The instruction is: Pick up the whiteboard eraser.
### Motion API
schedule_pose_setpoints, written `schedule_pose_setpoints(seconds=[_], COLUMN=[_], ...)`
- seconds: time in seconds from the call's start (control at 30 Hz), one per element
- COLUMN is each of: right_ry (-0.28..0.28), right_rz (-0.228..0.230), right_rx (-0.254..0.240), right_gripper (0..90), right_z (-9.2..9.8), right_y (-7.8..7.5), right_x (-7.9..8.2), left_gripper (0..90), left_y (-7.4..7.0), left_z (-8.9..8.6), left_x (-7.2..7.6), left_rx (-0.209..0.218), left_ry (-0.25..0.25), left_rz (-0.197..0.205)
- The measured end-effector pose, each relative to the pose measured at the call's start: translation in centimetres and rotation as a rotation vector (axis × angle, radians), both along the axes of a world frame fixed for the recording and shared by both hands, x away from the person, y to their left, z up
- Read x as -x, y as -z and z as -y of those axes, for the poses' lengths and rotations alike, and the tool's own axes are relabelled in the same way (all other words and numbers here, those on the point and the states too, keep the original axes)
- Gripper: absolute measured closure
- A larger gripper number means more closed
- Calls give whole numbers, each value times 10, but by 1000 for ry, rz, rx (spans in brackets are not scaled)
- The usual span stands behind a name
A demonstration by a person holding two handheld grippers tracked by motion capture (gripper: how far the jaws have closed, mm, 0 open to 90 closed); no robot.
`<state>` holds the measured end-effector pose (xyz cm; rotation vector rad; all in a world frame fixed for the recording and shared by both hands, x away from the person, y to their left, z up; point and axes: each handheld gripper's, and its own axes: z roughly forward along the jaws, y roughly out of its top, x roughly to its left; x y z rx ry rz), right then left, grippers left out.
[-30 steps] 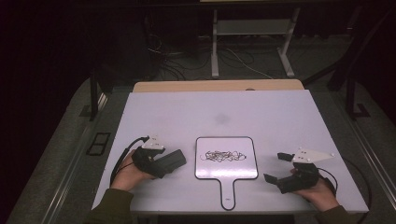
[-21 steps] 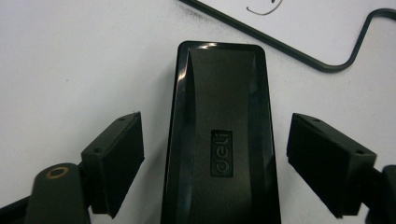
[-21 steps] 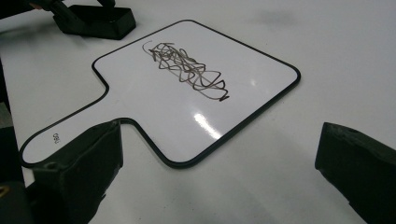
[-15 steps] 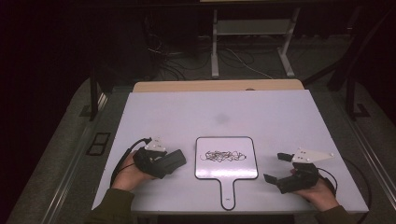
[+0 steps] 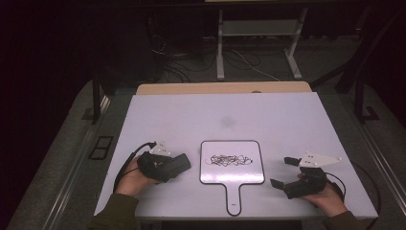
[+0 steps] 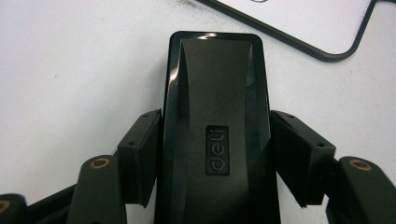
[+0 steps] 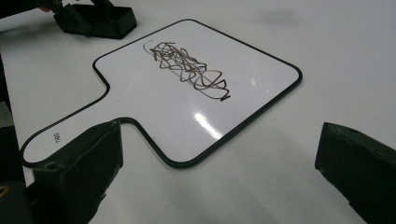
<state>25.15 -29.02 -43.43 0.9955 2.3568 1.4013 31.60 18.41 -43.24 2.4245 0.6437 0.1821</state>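
Note:
A small white paddle-shaped whiteboard (image 5: 231,163) lies flat near the table's front edge, handle toward me. A dark scribble (image 5: 231,160) covers its middle, and it is sharp in the right gripper view as the scribble (image 7: 189,70) on the board (image 7: 243,107). Left of the board, my left gripper (image 5: 165,165) is shut on a black eraser block (image 5: 174,164). In the left gripper view the eraser (image 6: 217,93) sits clamped between both pads (image 6: 140,154), resting on the table. My right gripper (image 5: 283,172) rests right of the board, jaws wide apart and holding nothing (image 7: 219,186).
The white table top (image 5: 230,115) stretches away behind the board. A wooden strip (image 5: 225,87) lines its far edge. Beyond lie a dark floor, cables and a metal stand (image 5: 258,28). Each gripper trails a cable on the table.

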Motion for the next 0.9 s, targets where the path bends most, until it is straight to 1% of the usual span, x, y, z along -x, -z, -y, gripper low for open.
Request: schedule_pose_setpoints(seconds=[0.23,0.43,0.5,0.57,0.63,0.67,0.7,0.73,0.77,0.8,0.83,0.87,0.9], right_ry=[0,-1,-1,-1,0,-1,-1,-1,-2,-2,-2,-2,-2], right_rz=[0,0,-1,-4,-3,-2,-1,0,1,1,2,2,1], right_rx=[0,-1,0,0,0,-1,0,0,-1,-1,-1,-1,-1], right_gripper=[0,0,0,0,0,0,0,0,0,0,0,0,0], right_z=[0,0,0,0,0,0,0,0,0,0,1,1,1], right_y=[0,0,0,0,0,0,0,0,0,0,0,0,0], right_x=[0,0,0,0,0,0,0,0,0,0,0,0,0], left_gripper=[381,387,388,391,392,393,394,394,394,394,393,393,393], left_y=[0,-1,-1,-1,-2,-2,-3,-3,-4,-5,-6,-6,-7], left_z=[0,0,0,1,0,1,0,-1,-2,-3,-3,-3,-2], left_x=[-1,-2,-2,-3,-3,-3,-5,-5,-6,-7,-6,-5,-5], left_rx=[3,0,3,6,0,7,5,13,31,43,50,46,55], left_ry=[-3,5,1,-12,-19,-38,-56,-67,-74,-73,-86,-86,-94], left_rz=[2,-11,-13,-19,-21,-16,-24,-24,-44,-48,-53,-43,-47])
